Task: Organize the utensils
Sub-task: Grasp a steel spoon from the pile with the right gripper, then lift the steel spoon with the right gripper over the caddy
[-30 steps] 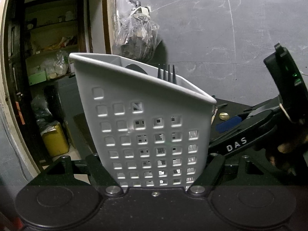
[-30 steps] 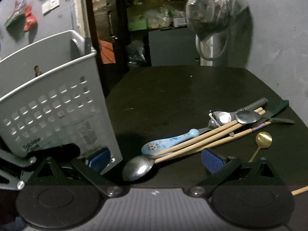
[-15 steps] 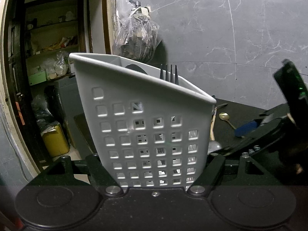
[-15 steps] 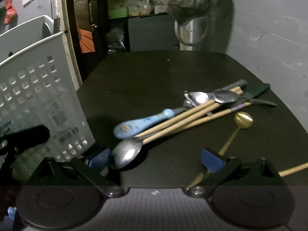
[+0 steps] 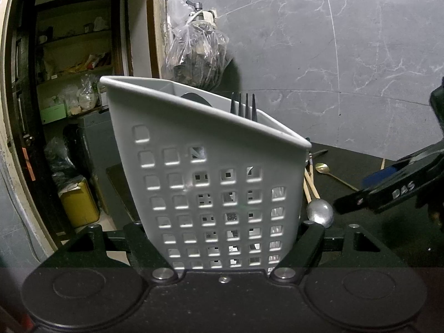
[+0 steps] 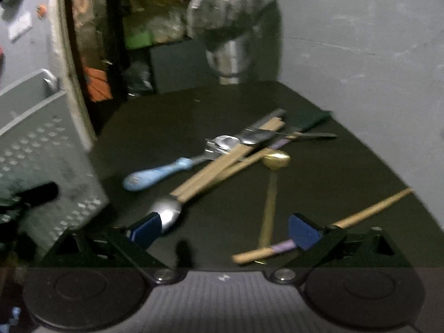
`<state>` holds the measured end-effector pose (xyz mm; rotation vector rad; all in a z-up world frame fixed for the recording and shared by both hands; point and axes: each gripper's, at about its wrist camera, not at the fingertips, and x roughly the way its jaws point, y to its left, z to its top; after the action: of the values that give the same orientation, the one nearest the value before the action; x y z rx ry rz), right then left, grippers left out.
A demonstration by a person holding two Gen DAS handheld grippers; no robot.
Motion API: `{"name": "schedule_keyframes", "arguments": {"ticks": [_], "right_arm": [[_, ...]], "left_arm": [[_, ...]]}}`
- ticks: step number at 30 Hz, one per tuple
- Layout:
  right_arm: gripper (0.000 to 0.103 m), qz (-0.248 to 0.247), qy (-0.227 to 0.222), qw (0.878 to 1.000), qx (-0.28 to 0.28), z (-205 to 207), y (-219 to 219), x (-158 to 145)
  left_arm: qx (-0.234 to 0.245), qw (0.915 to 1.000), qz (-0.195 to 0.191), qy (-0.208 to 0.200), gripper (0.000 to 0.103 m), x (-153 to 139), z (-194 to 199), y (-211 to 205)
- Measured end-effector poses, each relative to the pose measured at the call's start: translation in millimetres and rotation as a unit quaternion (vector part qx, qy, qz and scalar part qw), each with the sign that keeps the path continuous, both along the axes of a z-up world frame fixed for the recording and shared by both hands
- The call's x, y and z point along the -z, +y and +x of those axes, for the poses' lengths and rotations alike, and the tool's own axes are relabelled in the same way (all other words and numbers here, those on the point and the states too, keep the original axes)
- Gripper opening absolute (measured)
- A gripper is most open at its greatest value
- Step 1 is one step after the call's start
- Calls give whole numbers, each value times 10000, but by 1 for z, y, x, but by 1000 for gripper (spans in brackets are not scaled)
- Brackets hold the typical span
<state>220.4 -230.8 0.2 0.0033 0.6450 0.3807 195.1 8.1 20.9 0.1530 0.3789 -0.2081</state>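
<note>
Right wrist view motion-blurred throughout. Grey perforated plastic caddy (image 5: 211,183) hides the dark fork (image 5: 244,108) below its tines. Right claw (image 5: 388,191) cut off at frame's right edge; jaw gap unreadable there.

Home kitchen: pantry shelves (image 5: 75,63), utensil caddy (image 5: 211,183).

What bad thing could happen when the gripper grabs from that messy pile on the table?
The chopsticks, silver spoon and blue-handled utensil overlap, so lifting one could drag or flick the others. The open right gripper has the gold spoon and another chopstick crossing near its fingers, so it may pinch two things. The left gripper holds the grey basket tilted, so the fork could slide out.
</note>
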Motion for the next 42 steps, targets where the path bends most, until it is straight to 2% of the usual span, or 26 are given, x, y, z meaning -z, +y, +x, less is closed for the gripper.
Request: {"name": "schedule_keyframes", "arguments": {"ticks": [5,9,10,13,15,23,29,37,42], "right_arm": [[88,32,124,9991,-401,11,25,8],[71,72,166,9983,-547,13,35,10],[60,92,163,9980,-604,13,35,10],[36,103,151,9975,-687,14,39,11],[33,93,149,9973,-713,15,42,12],[11,15,181,9967,-792,2,43,10],[1,-349,-108,9970,-686,-23,35,7],[1,-788,-786,9919,-617,-52,31,-8],[1,-1053,-1270,9840,-670,-64,41,-12]], "left_arm": [[1,10000,3,-5,77,0,-2,0],[3,10000,4,-6,77,0,-3,0],[4,10000,3,-7,77,1,-2,0],[7,10000,-2,-11,77,0,-1,-1],[9,10000,-2,-10,77,0,-1,-1],[8,10000,-1,-15,77,1,-2,-1],[5,10000,3,-13,77,1,-1,-1],[-5,10000,53,-35,78,3,-4,-3],[-4,10000,50,-39,78,3,-5,-3]]}}
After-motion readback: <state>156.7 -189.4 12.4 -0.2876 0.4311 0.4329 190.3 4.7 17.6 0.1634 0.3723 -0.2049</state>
